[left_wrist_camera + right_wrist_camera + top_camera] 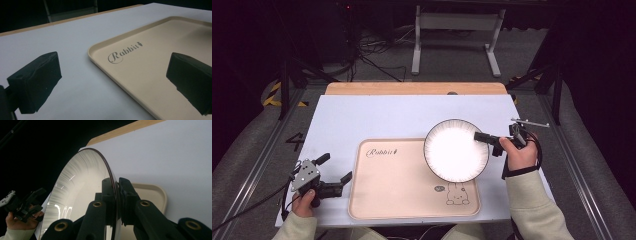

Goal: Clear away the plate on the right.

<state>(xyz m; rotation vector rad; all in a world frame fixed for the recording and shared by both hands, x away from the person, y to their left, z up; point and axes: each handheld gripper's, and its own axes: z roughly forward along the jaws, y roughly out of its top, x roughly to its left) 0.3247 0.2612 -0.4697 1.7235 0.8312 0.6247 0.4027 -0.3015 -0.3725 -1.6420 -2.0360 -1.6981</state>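
A round white plate (455, 150) with a dark ribbed rim hangs above the top right corner of a beige tray (392, 190). My right gripper (480, 137) is shut on the plate's right rim; in the right gripper view the plate (77, 195) stands on edge with the rim pinched between both jaws of my right gripper (117, 195). My left gripper (334, 172) rests open at the table's front left, just off the tray's left edge. In the left gripper view its wide-apart jaws frame the tray (155, 62) corner printed "Rabbit", with nothing between them.
The tray lies on a white table (377, 115) with a wooden strip along its far edge. A rabbit drawing (456, 192) marks the tray's front right corner. Beyond the table stand a metal frame (457, 30) and cables on the dark floor.
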